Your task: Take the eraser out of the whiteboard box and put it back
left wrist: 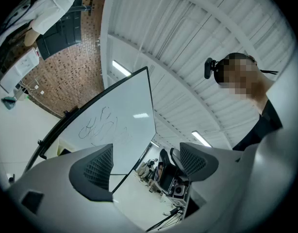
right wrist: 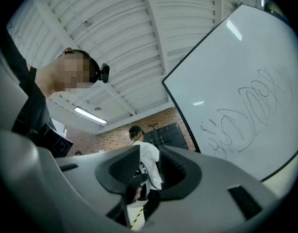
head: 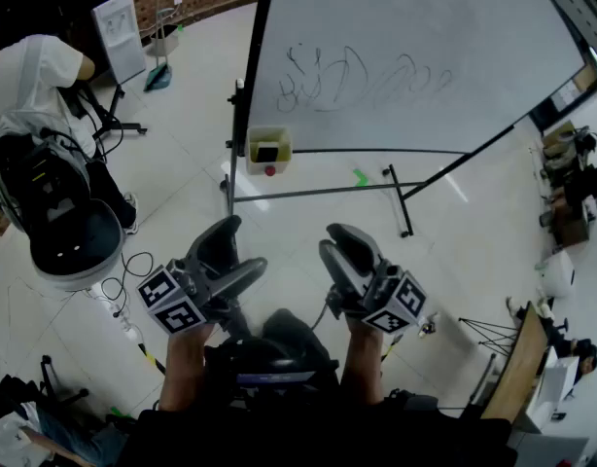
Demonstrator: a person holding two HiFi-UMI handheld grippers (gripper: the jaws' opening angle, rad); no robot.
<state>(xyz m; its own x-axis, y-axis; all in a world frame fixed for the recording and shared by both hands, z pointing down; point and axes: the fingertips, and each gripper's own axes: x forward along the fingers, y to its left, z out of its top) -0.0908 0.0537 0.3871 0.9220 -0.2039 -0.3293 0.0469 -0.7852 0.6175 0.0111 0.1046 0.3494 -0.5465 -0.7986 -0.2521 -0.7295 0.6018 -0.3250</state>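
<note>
The whiteboard (head: 405, 56) carries dark scribbles and leans on its stand ahead of me. A pale yellow box (head: 252, 148) hangs at its lower left corner, and a dark eraser (head: 267, 151) sits inside it. Both grippers are held close to my body, well short of the board. My left gripper (head: 230, 256) (left wrist: 145, 166) has its jaws wide apart with nothing between them. My right gripper (head: 345, 253) (right wrist: 146, 171) shows a narrower gap, also with nothing in it. Both gripper views tilt upward past the whiteboard (left wrist: 115, 125) (right wrist: 246, 96) toward the ceiling.
A person in a white shirt (head: 26, 76) stands at the left beside a black-and-white seat (head: 70, 232). A small easel board (head: 119, 32) stands further back. The stand's foot bar (head: 401, 197) lies on the floor. Desks and chairs (head: 566, 193) line the right side, and cables (head: 123, 290) trail on the floor.
</note>
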